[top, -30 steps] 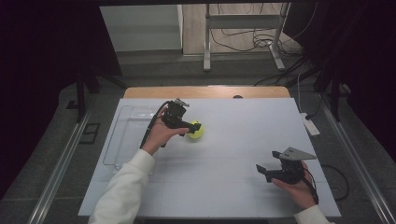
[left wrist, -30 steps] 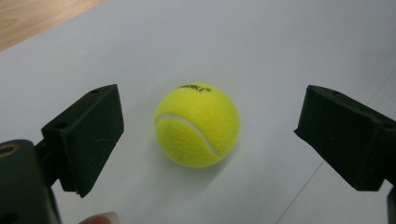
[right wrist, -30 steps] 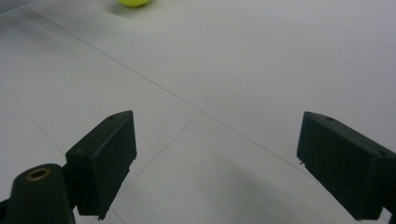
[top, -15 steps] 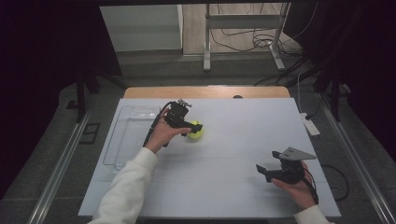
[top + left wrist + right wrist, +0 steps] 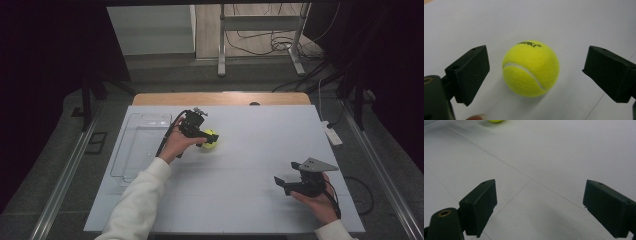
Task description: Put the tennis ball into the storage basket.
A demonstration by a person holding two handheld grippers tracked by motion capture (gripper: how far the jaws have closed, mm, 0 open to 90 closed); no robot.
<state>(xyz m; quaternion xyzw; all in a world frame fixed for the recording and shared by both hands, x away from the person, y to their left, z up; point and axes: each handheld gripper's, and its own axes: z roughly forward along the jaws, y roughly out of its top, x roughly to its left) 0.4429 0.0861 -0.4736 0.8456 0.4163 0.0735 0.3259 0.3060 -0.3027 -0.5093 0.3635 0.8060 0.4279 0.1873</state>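
Note:
A yellow tennis ball [image 5: 210, 139] [image 5: 531, 68] rests on the white table [image 5: 250, 165], left of centre. My left gripper [image 5: 202, 138] [image 5: 535, 75] is open around it, one jaw on each side with a gap to the ball on both. Black lettering shows on the ball's top in the left gripper view. My right gripper [image 5: 281, 184] [image 5: 541, 210] is open near the front right of the table, with bare table between its jaws. The ball [image 5: 495, 121] peeks in at the top edge of the right gripper view.
A clear plastic tray [image 5: 140, 145] lies at the table's left side, close behind my left hand. A white power strip [image 5: 332, 134] sits off the right edge. Thin seam lines cross the table surface.
The left gripper has shifted slightly around the ball. The right gripper has held still.

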